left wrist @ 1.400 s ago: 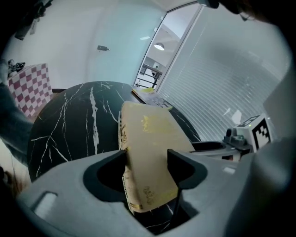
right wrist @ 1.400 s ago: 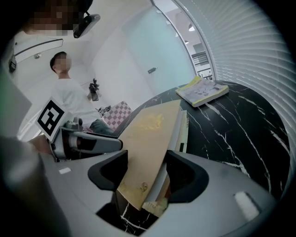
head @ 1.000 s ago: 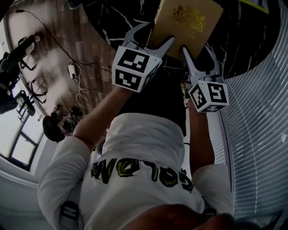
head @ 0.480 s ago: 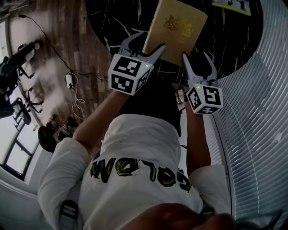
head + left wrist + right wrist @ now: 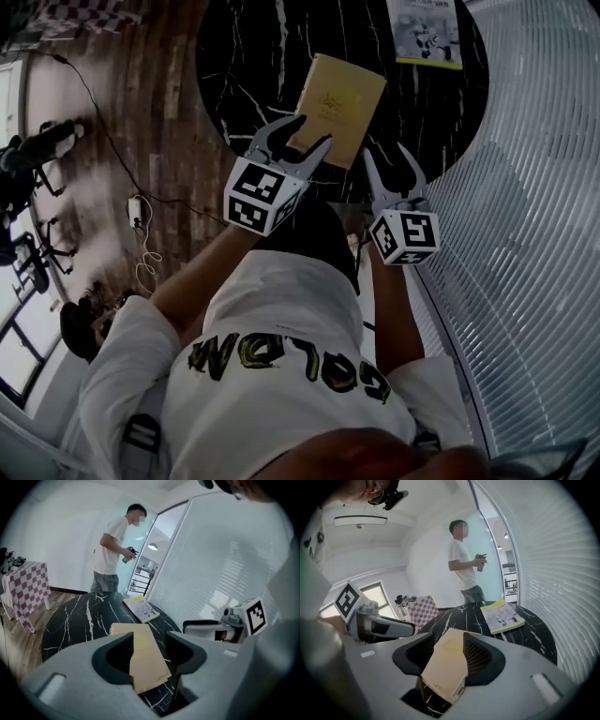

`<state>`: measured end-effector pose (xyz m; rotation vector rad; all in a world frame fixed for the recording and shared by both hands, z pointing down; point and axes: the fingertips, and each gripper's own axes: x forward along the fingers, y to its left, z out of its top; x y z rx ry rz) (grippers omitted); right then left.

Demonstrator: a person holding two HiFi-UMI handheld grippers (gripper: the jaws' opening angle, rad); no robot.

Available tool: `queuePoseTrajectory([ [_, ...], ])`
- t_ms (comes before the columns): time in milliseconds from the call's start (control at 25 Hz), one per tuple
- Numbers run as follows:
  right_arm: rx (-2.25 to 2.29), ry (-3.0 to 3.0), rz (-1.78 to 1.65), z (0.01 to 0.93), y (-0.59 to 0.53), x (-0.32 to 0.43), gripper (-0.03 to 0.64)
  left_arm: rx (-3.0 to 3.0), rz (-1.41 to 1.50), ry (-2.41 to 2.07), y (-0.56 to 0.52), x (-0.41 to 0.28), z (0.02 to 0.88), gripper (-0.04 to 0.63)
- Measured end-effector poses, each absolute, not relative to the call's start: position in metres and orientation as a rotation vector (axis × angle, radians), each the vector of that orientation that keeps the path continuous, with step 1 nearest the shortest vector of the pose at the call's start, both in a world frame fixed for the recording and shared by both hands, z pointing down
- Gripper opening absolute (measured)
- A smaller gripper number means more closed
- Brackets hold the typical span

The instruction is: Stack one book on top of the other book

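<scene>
**poster1:** Both grippers had come up off the surface [image 5: 253, 66] compared with a second before, right? The tan book [image 5: 342, 98] looked way smaller under them in the head view.

**poster2:** Yep, same read here. The left gripper [image 5: 314, 131] and right gripper [image 5: 384, 155] sat higher. The tan book didn't go with them, it was lying flat on the black marbled surface, close to the near edge.

**poster1:** So were the fingers on it or not?

**poster2:** Nope. In the left gripper view the fingers [image 5: 115, 660] were partly open and closing. The book only showed through the gap, down on the surface beyond them. Same deal on the right: fingers [image 5: 480, 658] partly open, closing, book visible in the gap, pads not touching it. From the head view the left fingertips overlapped the book's near left corner. The right ones hung just beside its near right corner.

**poster1:** And the other one?

**poster2:** The second book [image 5: 425, 33], pale cover with a yellow edge, lay at the far side of the same surface, well apart from the tan one. Not stacked yet. A person [image 5: 110, 550] stood past the far rim holding something small, and blinds [image 5: 525, 234] ran along the right.
</scene>
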<state>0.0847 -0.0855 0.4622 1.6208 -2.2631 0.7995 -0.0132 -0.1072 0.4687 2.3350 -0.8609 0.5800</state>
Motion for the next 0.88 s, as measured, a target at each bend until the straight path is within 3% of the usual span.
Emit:
queuePoseTrajectory([
  [360,1.635,-2.378,0.649,0.374,-0.07,0.077,0.123,2.48,0.427,-0.846,-0.085,0.0,0.383,0.098],
  [880,1.641,-2.534,0.426,0.268,-0.047,0.064,0.057,2.659,0.228,-0.815,-0.063,0.016,0.279,0.005],
])
